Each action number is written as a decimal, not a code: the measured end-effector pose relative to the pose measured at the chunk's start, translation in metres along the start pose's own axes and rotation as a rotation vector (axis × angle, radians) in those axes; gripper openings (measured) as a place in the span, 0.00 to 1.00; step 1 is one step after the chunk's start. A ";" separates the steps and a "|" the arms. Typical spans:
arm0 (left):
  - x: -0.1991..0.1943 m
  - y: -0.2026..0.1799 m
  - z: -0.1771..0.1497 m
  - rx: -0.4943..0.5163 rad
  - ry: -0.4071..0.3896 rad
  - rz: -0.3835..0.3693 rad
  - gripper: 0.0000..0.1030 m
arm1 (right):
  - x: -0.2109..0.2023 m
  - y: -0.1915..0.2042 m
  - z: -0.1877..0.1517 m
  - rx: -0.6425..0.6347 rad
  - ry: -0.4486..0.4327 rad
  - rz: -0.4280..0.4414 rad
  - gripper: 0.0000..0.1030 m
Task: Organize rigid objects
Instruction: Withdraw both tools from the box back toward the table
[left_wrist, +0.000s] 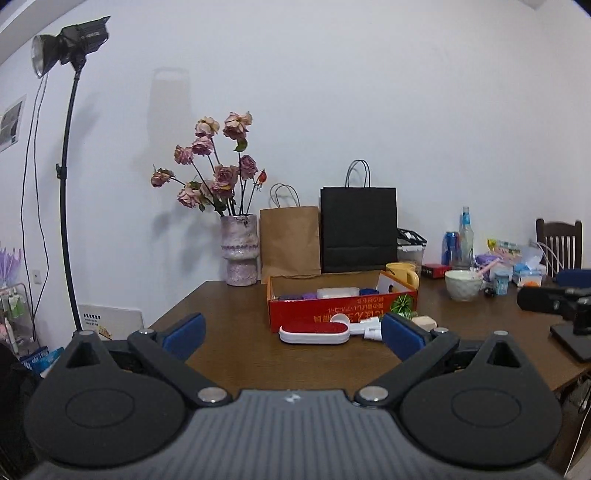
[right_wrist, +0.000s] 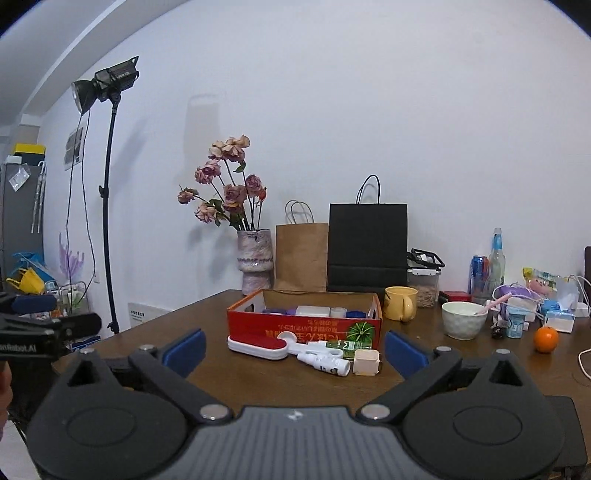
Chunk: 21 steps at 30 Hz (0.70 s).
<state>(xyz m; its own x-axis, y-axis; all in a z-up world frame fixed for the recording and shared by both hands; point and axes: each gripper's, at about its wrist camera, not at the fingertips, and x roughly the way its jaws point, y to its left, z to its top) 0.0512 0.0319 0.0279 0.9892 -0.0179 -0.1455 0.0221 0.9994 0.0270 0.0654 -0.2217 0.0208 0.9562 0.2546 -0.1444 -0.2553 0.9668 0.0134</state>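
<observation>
The red-and-white lint brush (right_wrist: 258, 346) lies flat on the desk (right_wrist: 280, 380) just before the red box (right_wrist: 306, 325), long axis left-right, handle pointing right toward a white bottle (right_wrist: 325, 363); both the left tool (left_wrist: 293, 334) and right tool (right_wrist: 295, 349) gape wide, holding nothing.

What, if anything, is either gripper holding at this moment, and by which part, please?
Nothing is held. The left gripper and right gripper are both open and empty, short of the lint brush on the table.

paper bags: 2, brown (right_wrist: 302, 254) and black (right_wrist: 367, 245)
red box (right_wrist: 303, 326): 1
mug (right_wrist: 399, 302): 1
bowl (right_wrist: 463, 319): 1
orange (right_wrist: 546, 339): 1
vase (right_wrist: 255, 260): 1
</observation>
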 end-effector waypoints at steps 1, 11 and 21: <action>-0.001 0.000 0.000 -0.004 0.000 -0.003 1.00 | 0.001 -0.001 -0.001 0.001 0.004 -0.005 1.00; 0.018 -0.004 -0.008 0.015 0.044 0.007 1.00 | 0.016 -0.005 -0.022 0.032 0.051 0.000 1.00; 0.077 -0.022 -0.029 0.017 0.189 -0.004 1.00 | 0.072 -0.037 -0.050 0.090 0.188 -0.033 0.98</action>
<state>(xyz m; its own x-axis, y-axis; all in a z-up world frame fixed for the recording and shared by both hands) 0.1224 0.0091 -0.0127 0.9442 -0.0139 -0.3292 0.0295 0.9987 0.0424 0.1366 -0.2404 -0.0399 0.9182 0.2223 -0.3279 -0.2030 0.9748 0.0924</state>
